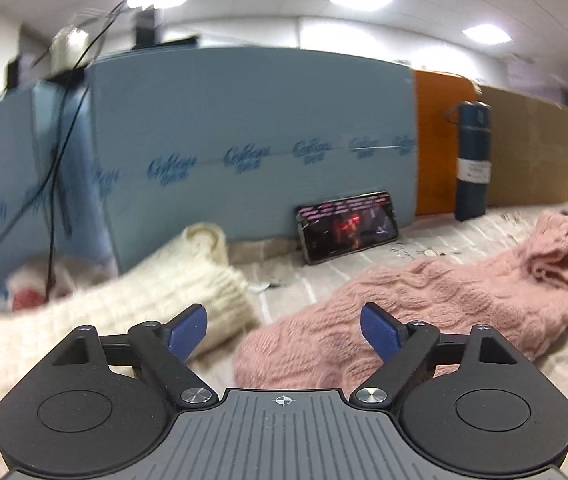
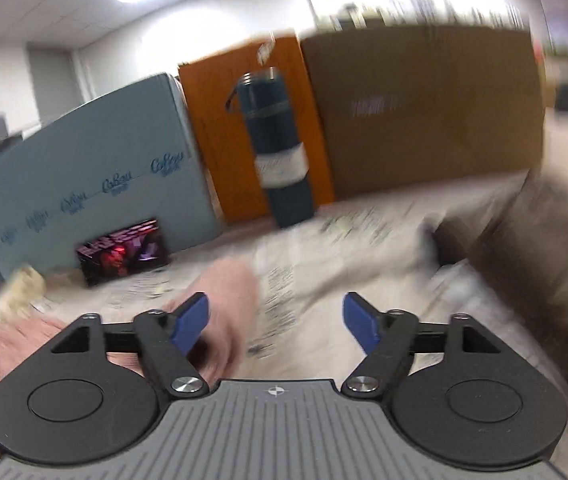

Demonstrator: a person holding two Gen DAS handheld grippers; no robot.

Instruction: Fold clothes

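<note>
Sweaters lie on the bedsheet (image 1: 424, 236): the pink sweater (image 1: 424, 304) fills the lower right of the left wrist frame, the cream sweater (image 1: 132, 296) the lower left. The left gripper (image 1: 283, 330) is spread, holding nothing. The right gripper (image 2: 275, 318) is spread too, above blurred sheet. A phone (image 1: 348, 226) and bottle (image 1: 471, 160) stand behind.

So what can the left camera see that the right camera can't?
Only the left view shows the whole white sweater and the black cables. Only the right view shows something brown and blurry at its right edge. Both show the pink sweater, phone, dark bottle, blue board, and an open hand-held gripper holding nothing.
</note>
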